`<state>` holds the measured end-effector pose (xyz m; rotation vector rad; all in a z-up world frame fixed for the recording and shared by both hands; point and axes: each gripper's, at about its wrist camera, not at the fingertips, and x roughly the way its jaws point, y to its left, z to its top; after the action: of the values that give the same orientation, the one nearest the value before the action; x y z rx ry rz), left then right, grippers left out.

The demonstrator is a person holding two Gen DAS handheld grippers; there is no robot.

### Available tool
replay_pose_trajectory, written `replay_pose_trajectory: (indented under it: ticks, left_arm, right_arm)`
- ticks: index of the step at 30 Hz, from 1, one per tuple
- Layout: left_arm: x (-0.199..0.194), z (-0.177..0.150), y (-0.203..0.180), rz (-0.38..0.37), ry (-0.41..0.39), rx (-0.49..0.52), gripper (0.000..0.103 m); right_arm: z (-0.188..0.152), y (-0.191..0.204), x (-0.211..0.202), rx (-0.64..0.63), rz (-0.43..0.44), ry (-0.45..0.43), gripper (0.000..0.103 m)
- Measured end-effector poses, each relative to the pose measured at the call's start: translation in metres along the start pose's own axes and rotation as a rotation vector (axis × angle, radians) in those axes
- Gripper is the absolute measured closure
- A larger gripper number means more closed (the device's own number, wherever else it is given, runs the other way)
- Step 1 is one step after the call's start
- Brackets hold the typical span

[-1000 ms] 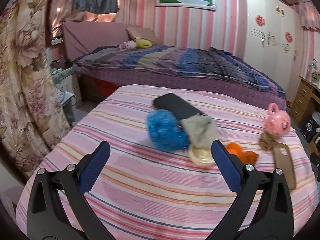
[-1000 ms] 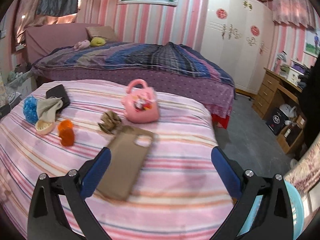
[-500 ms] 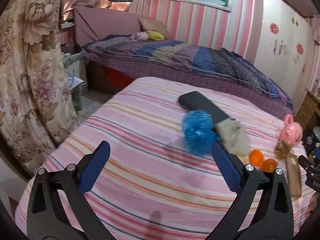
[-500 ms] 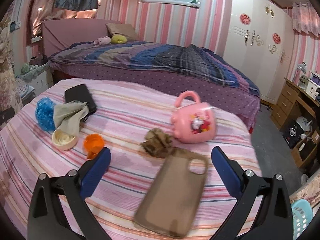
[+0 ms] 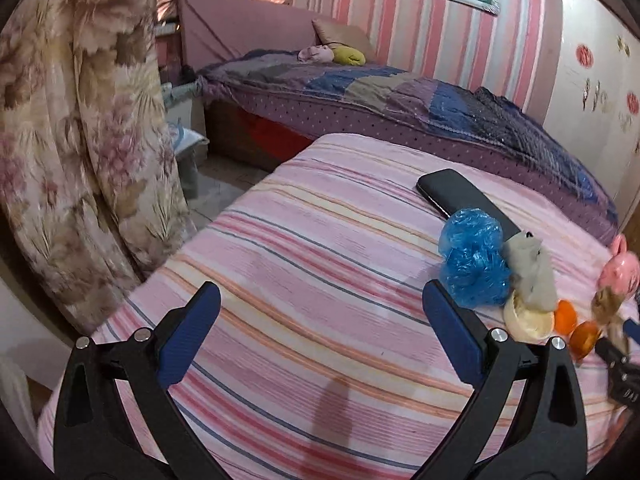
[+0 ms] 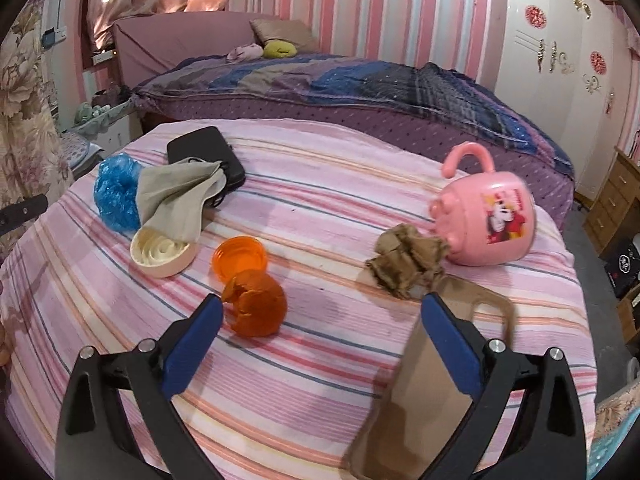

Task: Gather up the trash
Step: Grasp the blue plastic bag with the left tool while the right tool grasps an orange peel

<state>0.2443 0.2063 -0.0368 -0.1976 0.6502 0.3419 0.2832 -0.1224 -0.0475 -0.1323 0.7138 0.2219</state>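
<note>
On the pink striped bedspread (image 6: 320, 208) lie a crumpled blue plastic bag (image 6: 114, 192), a cream lid (image 6: 162, 250), an orange cap (image 6: 240, 258), a crushed orange piece (image 6: 256, 304) and a crumpled brown paper wad (image 6: 408, 260). My right gripper (image 6: 320, 314) is open just above the spread, the orange piece by its left finger and the paper wad just beyond its right one. My left gripper (image 5: 320, 300) is open over bare spread, with the blue bag (image 5: 474, 256) just beyond its right finger. Nothing is held.
A grey sock (image 6: 180, 196) drapes over the lid and a black phone (image 6: 208, 156). A pink toy mug (image 6: 488, 216) lies on its side, a brown phone case (image 6: 436, 380) under my right finger. Floral curtain (image 5: 80, 140) stands left, a second bed (image 6: 340, 84) behind.
My left gripper has swung left, so the blue bag slid toward the right of its view. My right gripper has moved left and closer to the orange pieces and paper wad.
</note>
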Motion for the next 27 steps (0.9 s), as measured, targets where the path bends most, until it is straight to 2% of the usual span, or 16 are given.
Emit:
replay_pose_trajectory:
  ticks: [2,4,6,8,12,14,17,19,24,27]
  left_arm:
    - [-0.001,0.0,-0.003,0.0,-0.008,0.011,0.005]
    - [-0.001,0.0,-0.007,-0.006,-0.01,0.011,0.005]
    - [0.001,0.001,-0.013,-0.022,-0.008,0.013,0.005]
    - [0.002,0.001,-0.02,-0.03,-0.01,0.026,0.005]
    - [0.001,0.0,-0.038,-0.043,-0.021,0.068,0.005]
    - [0.001,0.0,-0.046,-0.047,-0.026,0.085,0.005]
    - [0.002,0.0,-0.055,-0.057,-0.018,0.093,0.005]
    - [0.005,0.0,-0.061,-0.071,-0.01,0.101,0.005]
    - [0.012,-0.001,-0.076,-0.072,0.008,0.12,0.006]
    - [0.015,0.0,-0.082,-0.097,0.011,0.105,0.006]
  right_arm:
    - [0.001,0.003,0.005,-0.014,0.032,0.02,0.021]
    - [0.001,0.007,0.008,-0.029,0.047,0.029,0.025]
    - [0.001,0.011,0.012,-0.048,0.062,0.046,0.033]
    - [0.001,0.015,0.017,-0.066,0.094,0.075,0.05]
    - [0.0,0.016,0.019,-0.082,0.162,0.093,0.069]
    - [-0.002,0.019,0.017,-0.092,0.165,0.082,0.076]
    - [-0.004,0.018,0.011,-0.078,0.166,0.043,0.08]
    - [-0.008,0.014,0.003,-0.07,0.134,0.01,0.08]
    - [-0.013,0.007,-0.009,-0.062,0.083,-0.009,0.08]
    - [-0.014,-0.003,-0.016,-0.058,0.063,-0.015,0.08]
